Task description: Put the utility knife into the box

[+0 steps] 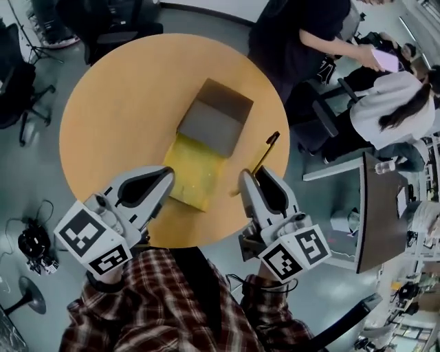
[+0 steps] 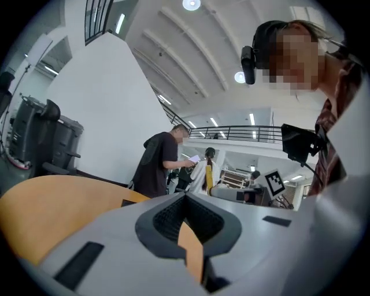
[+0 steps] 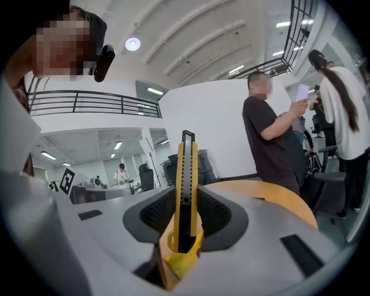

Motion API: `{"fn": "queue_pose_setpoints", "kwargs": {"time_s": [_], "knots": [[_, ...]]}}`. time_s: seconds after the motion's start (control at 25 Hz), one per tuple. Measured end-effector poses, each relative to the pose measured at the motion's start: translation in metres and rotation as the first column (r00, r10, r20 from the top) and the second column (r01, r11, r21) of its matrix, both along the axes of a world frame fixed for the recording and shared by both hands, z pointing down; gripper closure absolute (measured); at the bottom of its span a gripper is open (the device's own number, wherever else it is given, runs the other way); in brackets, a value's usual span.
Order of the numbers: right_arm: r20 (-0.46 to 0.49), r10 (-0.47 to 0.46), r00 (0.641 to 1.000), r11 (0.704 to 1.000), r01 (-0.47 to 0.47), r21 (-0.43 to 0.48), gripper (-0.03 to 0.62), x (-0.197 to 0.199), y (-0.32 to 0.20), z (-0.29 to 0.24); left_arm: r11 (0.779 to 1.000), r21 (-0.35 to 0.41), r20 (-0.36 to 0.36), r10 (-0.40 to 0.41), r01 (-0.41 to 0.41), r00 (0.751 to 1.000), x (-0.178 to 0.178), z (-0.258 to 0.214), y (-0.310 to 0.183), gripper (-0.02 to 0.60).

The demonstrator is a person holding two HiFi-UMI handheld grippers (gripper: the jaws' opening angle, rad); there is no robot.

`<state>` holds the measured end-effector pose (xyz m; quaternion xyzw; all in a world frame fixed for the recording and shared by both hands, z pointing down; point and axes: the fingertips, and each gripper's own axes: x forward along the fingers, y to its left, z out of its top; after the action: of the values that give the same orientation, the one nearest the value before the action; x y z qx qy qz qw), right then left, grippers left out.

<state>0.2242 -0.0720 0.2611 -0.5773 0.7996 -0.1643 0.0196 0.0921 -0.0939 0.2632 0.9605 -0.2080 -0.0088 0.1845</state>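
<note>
A yellow and black utility knife (image 3: 186,185) stands clamped between my right gripper's (image 3: 185,222) jaws. In the head view the knife (image 1: 265,151) sticks out past the right gripper (image 1: 247,181) over the table's right side. The open box (image 1: 214,117) lies in the middle of the round wooden table (image 1: 103,117), with its yellow lid flap (image 1: 196,172) folded towards me. The knife is to the right of the box, outside it. My left gripper (image 1: 167,177) is at the flap's left edge, its jaws closed with nothing between them (image 2: 185,199).
Two people (image 1: 323,34) stand by the table's far right, one holding a phone. A dark desk (image 1: 385,206) is on the right. Office chairs (image 1: 103,20) are behind the table and a cable bundle (image 1: 34,247) lies on the floor at left.
</note>
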Motion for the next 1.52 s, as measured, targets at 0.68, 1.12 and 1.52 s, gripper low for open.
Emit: {"fn": "queue_pose_setpoints", "kwargs": {"time_s": [0.68,1.12,1.52], "knots": [[-0.148,-0.237,0.960,0.967,0.218,-0.131,0.471,-0.033,-0.038,0.022,0.989,-0.008,-0.035,-0.151,0.151,0.988,-0.025,0.002,-0.005,0.571],[-0.183,-0.343,0.921,0.919,0.289,-0.268,0.471,-0.071,-0.068,0.072,0.981,-0.026,-0.034,-0.195,0.194,0.980,-0.064,0.014,-0.018,0.571],[-0.219,-0.431,0.876,0.817,0.275,-0.506,0.470,-0.081,-0.090,0.166,0.974,-0.071,-0.025,-0.216,0.214,0.976,-0.090,0.029,-0.036,0.571]]}}
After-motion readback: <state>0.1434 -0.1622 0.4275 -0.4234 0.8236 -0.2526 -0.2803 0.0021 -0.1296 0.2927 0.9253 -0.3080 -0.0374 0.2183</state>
